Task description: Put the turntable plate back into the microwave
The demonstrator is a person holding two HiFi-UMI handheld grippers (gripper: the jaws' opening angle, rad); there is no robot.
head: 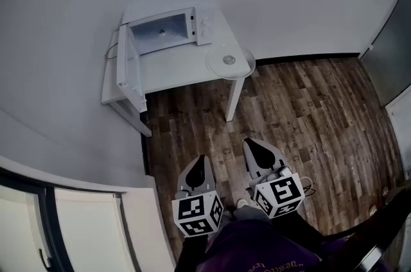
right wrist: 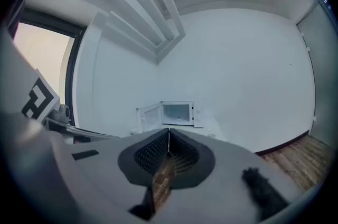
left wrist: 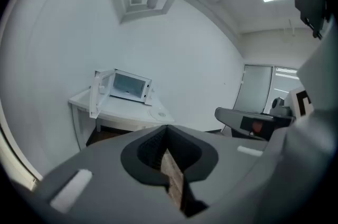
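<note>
A white microwave [head: 168, 28] stands on a small white table [head: 176, 72] against the wall, its door [head: 126, 68] swung wide open to the left. The clear glass turntable plate [head: 229, 61] lies on the table's front right corner, to the right of the microwave. Both grippers hang low near the person's body, far from the table. My left gripper [head: 200, 163] is shut and empty. My right gripper [head: 254, 147] is shut and empty too. In the left gripper view the microwave [left wrist: 129, 86] and plate [left wrist: 160, 113] are small and distant; the microwave [right wrist: 178, 113] also shows in the right gripper view.
Dark wood floor [head: 302, 117] lies between the person and the table. A white wall runs behind the table, and a window frame [head: 45, 226] sits at the near left. A grey door or panel [head: 392, 52] is at the right edge.
</note>
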